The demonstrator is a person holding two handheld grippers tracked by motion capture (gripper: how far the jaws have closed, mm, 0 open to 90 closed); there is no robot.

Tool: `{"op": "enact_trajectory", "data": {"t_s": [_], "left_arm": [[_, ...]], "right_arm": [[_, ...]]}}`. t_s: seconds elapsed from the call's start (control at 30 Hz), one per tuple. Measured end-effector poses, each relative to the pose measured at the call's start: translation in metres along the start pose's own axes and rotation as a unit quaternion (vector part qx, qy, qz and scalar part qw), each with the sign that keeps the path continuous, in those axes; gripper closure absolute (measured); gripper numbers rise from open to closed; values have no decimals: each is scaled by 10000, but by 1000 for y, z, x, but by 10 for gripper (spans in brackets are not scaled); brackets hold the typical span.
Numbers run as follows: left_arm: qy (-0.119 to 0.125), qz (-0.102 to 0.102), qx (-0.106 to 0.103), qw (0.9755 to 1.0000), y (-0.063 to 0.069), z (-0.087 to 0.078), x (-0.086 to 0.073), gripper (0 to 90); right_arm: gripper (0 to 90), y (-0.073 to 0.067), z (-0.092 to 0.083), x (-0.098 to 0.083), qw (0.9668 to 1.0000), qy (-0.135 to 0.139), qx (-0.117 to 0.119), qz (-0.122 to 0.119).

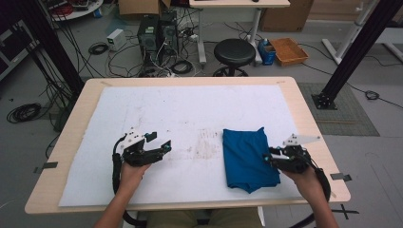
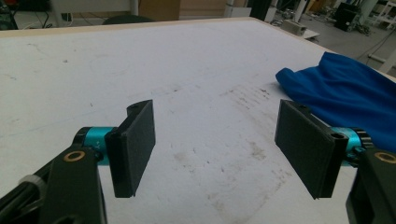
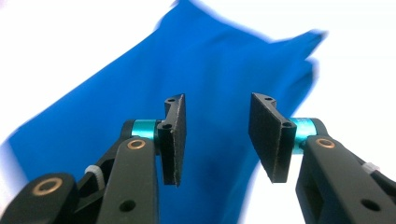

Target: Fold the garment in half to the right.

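A folded blue cloth (image 1: 247, 159) lies flat on the white sheet (image 1: 190, 109) at the right of the table. My right gripper (image 1: 270, 156) is at the cloth's right edge and points left over it. In the right gripper view its jaws stand apart, the right gripper (image 3: 220, 136) open, and the blue cloth (image 3: 187, 60) spreads beyond them with nothing between the pads. My left gripper (image 1: 160, 142) rests open on the bare sheet at the left, well apart from the cloth. In the left gripper view the left gripper (image 2: 219, 144) frames stained sheet, with the blue cloth (image 2: 345, 93) at the far right.
The wooden table (image 1: 304, 109) rims the white sheet. Smudges (image 1: 206, 147) mark the sheet's middle. Beyond the far edge stand a black stool (image 1: 234, 52), computer towers (image 1: 157, 33), loose cables and an orange tray (image 1: 289, 50). Black frame posts (image 1: 354, 52) rise at both sides.
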State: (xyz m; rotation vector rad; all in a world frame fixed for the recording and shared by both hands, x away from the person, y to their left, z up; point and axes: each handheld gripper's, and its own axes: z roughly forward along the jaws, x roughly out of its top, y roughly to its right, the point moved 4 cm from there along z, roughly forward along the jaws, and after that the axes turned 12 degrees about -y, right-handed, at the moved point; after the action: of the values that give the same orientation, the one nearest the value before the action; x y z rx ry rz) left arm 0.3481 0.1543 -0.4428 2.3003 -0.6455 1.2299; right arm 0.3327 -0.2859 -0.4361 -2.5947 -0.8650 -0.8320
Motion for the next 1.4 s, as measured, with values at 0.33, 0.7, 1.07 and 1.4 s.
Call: {"op": "enact_trajectory", "data": {"t_s": [0.33,0.7,1.07,1.4], "left_arm": [[-22,-71,-17,10000,-3,1,-2,290],[-32,-81,10,10000,-2,2,-1,290],[-122,-26,-37,9999,1,6,-2,290],[-159,22,-63,9999,2,7,-3,290]], "right_arm": [[821,51,67,52,9861,-531,-1304,880],[496,58,46,56,9794,234,-1561,1260],[738,-25,105,98,9948,-884,-371,-358],[584,-25,116,117,9982,-530,-220,189]]}}
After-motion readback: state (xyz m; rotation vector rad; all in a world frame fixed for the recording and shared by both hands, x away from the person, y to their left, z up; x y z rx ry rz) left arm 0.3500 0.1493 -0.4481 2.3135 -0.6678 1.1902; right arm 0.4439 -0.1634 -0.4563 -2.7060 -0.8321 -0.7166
